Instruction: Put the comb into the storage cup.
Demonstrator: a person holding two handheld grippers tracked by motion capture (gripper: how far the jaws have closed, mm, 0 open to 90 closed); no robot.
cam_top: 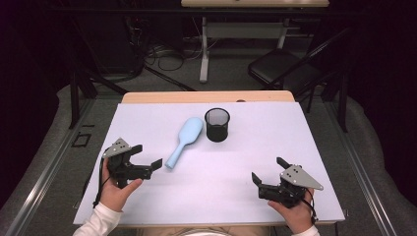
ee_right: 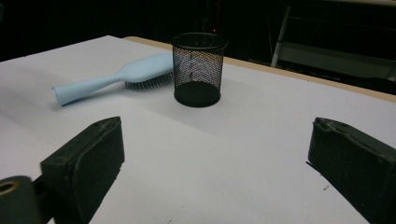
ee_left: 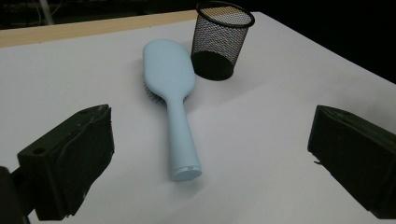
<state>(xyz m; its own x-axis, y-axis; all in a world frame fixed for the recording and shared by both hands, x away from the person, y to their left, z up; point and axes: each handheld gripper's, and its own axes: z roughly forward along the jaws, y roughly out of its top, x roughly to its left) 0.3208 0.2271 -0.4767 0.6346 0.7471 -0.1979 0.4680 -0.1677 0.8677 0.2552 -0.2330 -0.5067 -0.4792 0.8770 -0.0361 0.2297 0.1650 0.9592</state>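
Nearest the lens, the left gripper (cam_top: 147, 156) stands wide open and empty, aimed at the butt end of the pale blue plastic hairbrush (ee_left: 170, 98). Its handle runs straight toward those jaws, head beside the black mesh pen cup (cam_top: 217, 125). Right gripper (cam_top: 268, 172), equally agape and empty, sits well apart. White tabletop (cam_top: 275, 132) offers clear room around.

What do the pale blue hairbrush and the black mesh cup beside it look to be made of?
Pale blue hairbrush: probably moulded plastic with a smooth matte finish; one even colour, rounded edges, fine bristles underneath. Black mesh cup: likely painted metal wire mesh, see-through walls with a solid rim and base.
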